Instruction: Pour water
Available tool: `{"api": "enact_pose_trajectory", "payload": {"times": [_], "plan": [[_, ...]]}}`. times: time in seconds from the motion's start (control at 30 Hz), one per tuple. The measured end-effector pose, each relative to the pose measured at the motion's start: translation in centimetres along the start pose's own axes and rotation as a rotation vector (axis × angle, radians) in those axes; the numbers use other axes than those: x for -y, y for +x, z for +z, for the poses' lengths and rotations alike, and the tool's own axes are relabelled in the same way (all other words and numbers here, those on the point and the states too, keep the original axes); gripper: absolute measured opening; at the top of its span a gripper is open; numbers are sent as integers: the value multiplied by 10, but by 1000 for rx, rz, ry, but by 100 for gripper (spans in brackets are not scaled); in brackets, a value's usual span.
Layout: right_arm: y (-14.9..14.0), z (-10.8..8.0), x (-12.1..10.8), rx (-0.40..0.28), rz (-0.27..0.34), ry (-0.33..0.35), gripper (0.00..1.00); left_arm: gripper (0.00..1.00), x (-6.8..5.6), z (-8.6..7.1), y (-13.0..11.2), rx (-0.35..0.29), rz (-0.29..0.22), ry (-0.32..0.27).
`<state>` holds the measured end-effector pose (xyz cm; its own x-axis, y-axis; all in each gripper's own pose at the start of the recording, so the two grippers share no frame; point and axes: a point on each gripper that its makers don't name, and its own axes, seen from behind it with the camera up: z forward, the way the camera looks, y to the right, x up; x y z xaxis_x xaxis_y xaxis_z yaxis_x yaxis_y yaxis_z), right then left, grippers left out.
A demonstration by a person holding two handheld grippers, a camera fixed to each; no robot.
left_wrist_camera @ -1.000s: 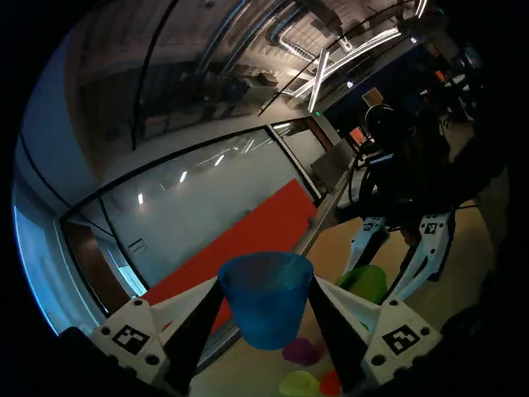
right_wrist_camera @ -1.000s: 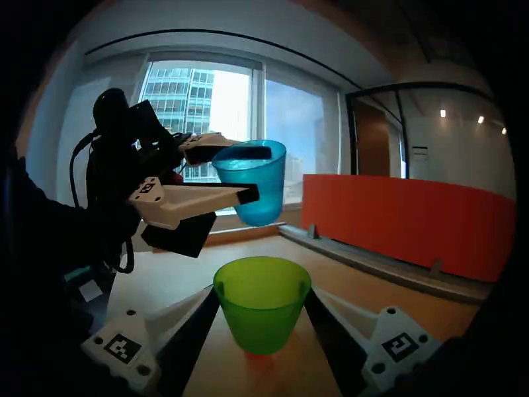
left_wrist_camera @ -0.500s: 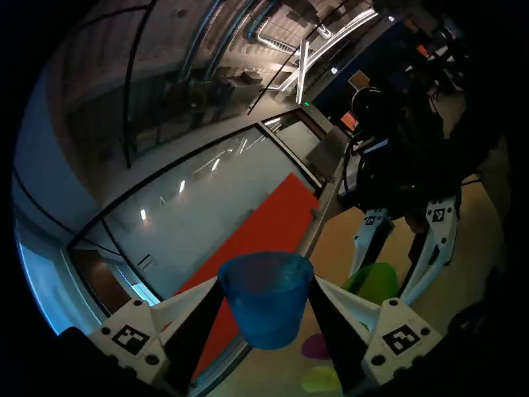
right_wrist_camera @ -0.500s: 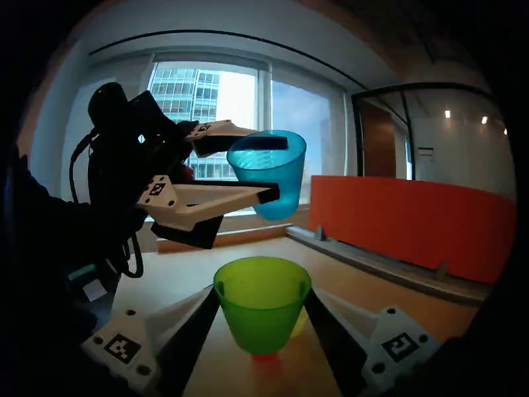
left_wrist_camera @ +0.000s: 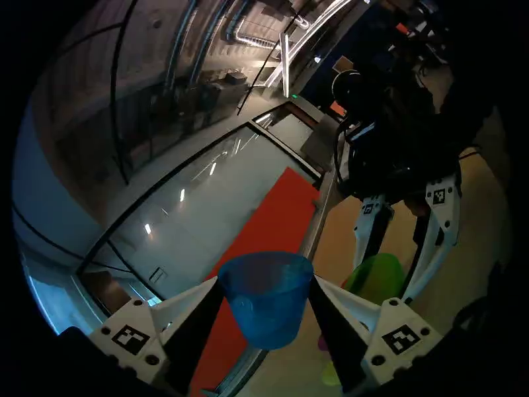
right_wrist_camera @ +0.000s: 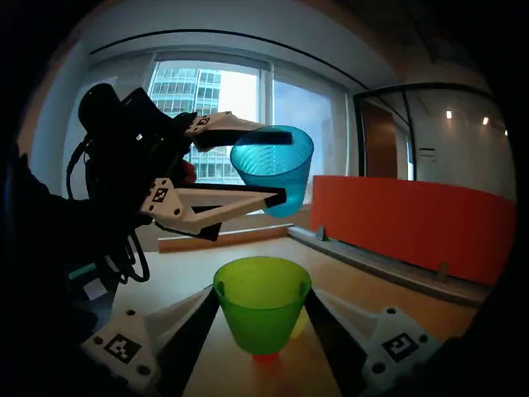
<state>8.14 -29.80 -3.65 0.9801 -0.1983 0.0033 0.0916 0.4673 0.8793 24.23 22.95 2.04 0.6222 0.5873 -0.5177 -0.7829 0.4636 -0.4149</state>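
Much is hard to read. In the right gripper view the hand (right_wrist_camera: 129,169) that carries the left gripper (right_wrist_camera: 287,167) is a dark silhouette against the bright window (right_wrist_camera: 211,106) at the upper left, so its details are lost. Whether either cup holds water cannot be told. Small coloured shapes (right_wrist_camera: 266,357) lie on the counter (right_wrist_camera: 370,291) behind the base of the green cup (right_wrist_camera: 262,308). They are mostly hidden by it, and what they are is unclear.

In that view the green cup stands upright at lower centre. It is clamped between the two fingers of the right gripper (right_wrist_camera: 262,291), one pressing on each side wall. The blue cup (right_wrist_camera: 272,169) sits above it and a little to the right, in the upper middle of the frame and well clear of the green rim. The left gripper's fingers are closed on it, one above and one below. It is tilted, with its open mouth turned towards the camera. An orange panel (right_wrist_camera: 410,221) runs along the right behind the counter.

In the left gripper view the blue cup (left_wrist_camera: 266,301) sits at lower centre, gripped on both sides by the left gripper (left_wrist_camera: 266,284). To its right, farther off, the right gripper (left_wrist_camera: 383,278) holds the green cup (left_wrist_camera: 378,272), whose lower part is cut off behind a near finger.
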Motion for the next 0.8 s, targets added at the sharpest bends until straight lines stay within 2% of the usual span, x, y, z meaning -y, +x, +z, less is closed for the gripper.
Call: {"api": "enact_pose_trajectory", "payload": {"times": [0.2, 0.8], "plan": [[-1, 0, -1, 0, -1, -2, 90, 86, 1, 3, 0, 9, 62, 4], [-4, -1, -4, 10, -7, -4, 90, 86, 0, 10, 5, 6, 172, 9]]}}
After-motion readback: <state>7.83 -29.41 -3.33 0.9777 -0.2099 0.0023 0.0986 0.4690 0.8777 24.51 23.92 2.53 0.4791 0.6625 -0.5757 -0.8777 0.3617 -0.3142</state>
